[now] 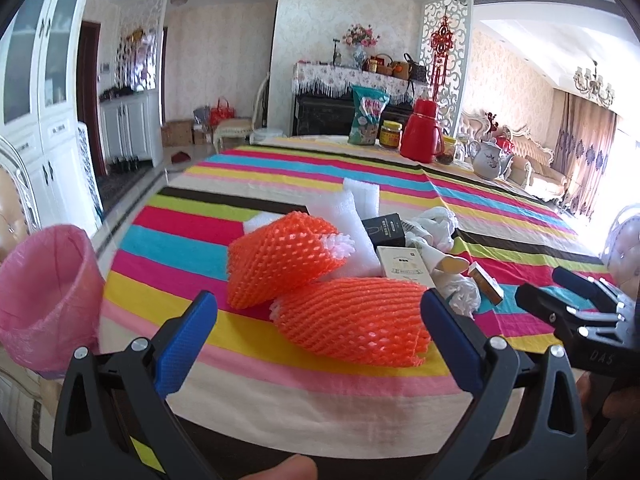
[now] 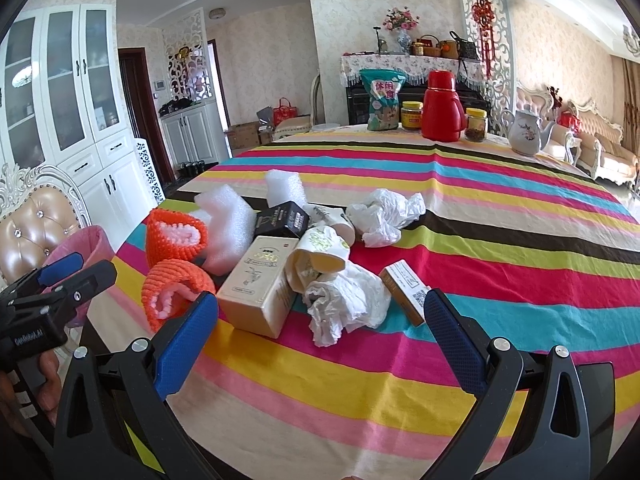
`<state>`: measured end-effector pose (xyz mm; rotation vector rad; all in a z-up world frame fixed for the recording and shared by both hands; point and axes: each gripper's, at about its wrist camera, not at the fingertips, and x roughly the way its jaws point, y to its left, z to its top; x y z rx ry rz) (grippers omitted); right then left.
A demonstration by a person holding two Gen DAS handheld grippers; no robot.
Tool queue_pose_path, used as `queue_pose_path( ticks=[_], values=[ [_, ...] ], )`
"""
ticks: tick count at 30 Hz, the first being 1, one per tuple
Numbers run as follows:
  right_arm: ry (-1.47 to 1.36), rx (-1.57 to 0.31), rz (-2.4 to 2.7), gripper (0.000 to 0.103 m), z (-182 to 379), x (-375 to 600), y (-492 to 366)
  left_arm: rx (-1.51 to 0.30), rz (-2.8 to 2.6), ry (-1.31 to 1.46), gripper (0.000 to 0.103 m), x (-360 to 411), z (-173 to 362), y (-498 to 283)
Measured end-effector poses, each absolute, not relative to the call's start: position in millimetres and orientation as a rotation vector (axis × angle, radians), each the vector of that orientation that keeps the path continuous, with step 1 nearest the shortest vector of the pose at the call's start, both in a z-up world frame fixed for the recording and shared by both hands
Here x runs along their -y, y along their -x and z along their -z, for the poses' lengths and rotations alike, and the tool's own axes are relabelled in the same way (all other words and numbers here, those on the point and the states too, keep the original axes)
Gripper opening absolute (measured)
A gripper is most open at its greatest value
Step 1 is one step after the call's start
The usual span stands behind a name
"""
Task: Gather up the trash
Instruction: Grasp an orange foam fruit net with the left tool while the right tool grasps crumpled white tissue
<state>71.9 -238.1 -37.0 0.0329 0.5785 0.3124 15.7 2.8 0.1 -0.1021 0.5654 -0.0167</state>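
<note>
Left gripper (image 1: 318, 312) is spread wide, holding nothing. I see the nearer orange foam net (image 1: 352, 322) lying between its fingers, the second orange foam net (image 1: 280, 256) just beyond it. Pink-lined bin (image 1: 48, 300) sits off to its left at the table edge.

Right gripper (image 2: 320, 312) is also spread wide and empty. Straight ahead of it: crumpled tissue (image 2: 344, 300), beige box (image 2: 260, 284) ahead-left, touching the tissue pile, small box (image 2: 404, 292) just beside the right finger. White foam pieces (image 2: 230, 224), black box (image 2: 280, 220) and more crumpled paper (image 2: 384, 216) lie further ahead on the striped tablecloth (image 2: 500, 240).
</note>
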Motion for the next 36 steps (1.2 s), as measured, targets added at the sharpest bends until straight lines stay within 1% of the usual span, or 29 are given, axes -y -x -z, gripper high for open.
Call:
queue_pose_path(
  ticks=[7, 16, 19, 21, 24, 26, 27, 30, 34, 36],
  values=[
    [-0.045, -0.597, -0.29, 0.096, 42, 248, -81, -0.664, 0.051, 0.191, 0.098, -2, 10, -50],
    [-0.054, -0.65, -0.26, 0.096, 53, 262, -98, -0.928, 0.036, 0.323, 0.097, -4, 56, -98],
    [-0.045, -0.666, -0.246, 0.096, 56, 264, -104, -0.973, 0.049, 0.338, 0.094, -4, 67, -101],
    [-0.036, -0.681, -0.24, 0.096, 60, 265, -109, -0.994, 0.074, 0.354, 0.087, -4, 71, -100],
    [-0.026, -0.703, -0.246, 0.096, 64, 263, -116, -1.029, 0.097, 0.364, 0.067, -5, 78, -101],
    [-0.01, -0.713, -0.254, 0.096, 67, 258, -119, -1.038, 0.114, 0.37, 0.059, -5, 82, -98],
    [-0.004, -0.717, -0.256, 0.096, 67, 256, -120, -1.034, 0.117, 0.365, 0.052, -4, 82, -99],
    [0.023, -0.735, -0.253, 0.096, 72, 247, -127, -1.037, 0.141, 0.372, 0.044, -5, 83, -98],
    [0.049, -0.766, -0.251, 0.096, 80, 235, -138, -1.022, 0.158, 0.369, 0.04, -7, 81, -89],
    [0.055, -0.778, -0.245, 0.09, 83, 232, -143, -1.006, 0.16, 0.355, 0.039, -9, 76, -82]
  ],
)
